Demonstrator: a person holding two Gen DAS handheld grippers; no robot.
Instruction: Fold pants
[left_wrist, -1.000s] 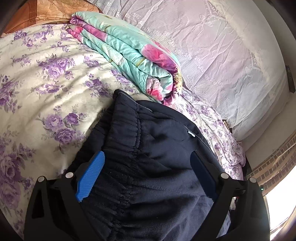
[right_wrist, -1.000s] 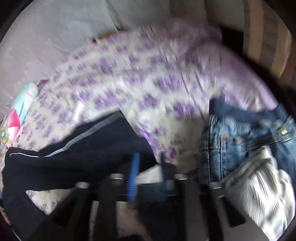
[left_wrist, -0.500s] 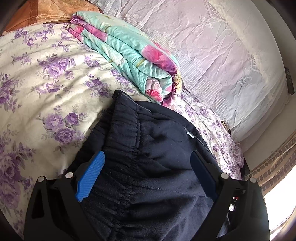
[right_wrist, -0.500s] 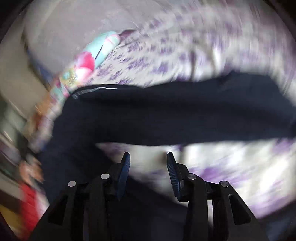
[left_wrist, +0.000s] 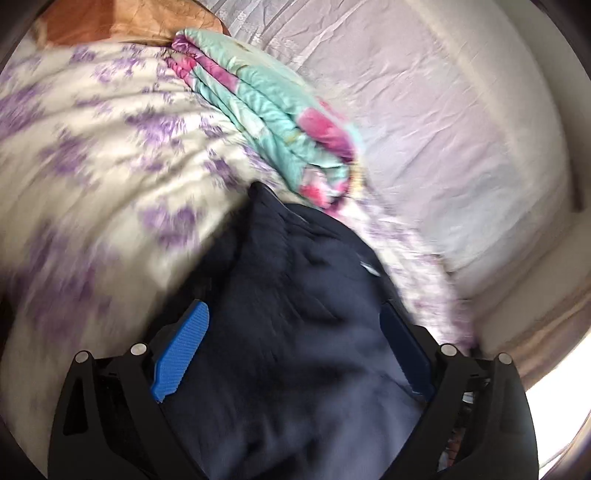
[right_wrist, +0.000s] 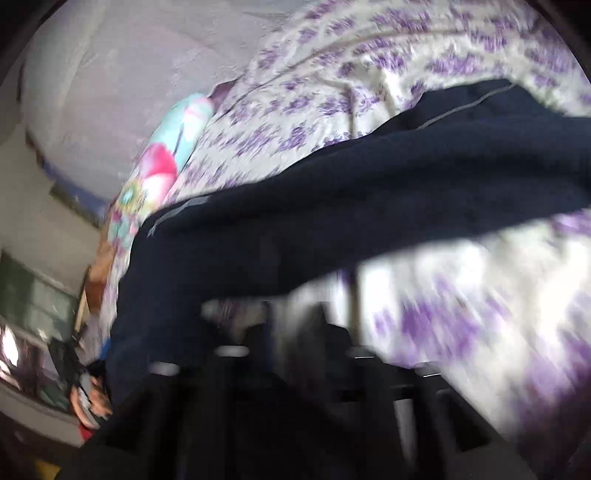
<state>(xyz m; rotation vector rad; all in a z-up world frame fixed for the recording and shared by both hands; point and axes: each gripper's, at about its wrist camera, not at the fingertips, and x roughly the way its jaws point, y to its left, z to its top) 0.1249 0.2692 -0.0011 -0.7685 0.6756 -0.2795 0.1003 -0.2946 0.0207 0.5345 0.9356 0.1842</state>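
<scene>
Here the dark pants (left_wrist: 295, 314) lie bunched on the floral bedspread (left_wrist: 92, 155), filling the space between the spread jaws of the left gripper (left_wrist: 295, 343), which stand wide apart with the cloth between them; whether the pads press it, I cannot tell. The right gripper (right_wrist: 295, 350) is badly blurred; its jaws are opening, the pant leg (right_wrist: 369, 192) stretched just ahead of them, seemingly not between them. The risk: a freed leg may slump crooked, or the bunched waistband could drag as the left gripper moves, spoiling the fold
</scene>
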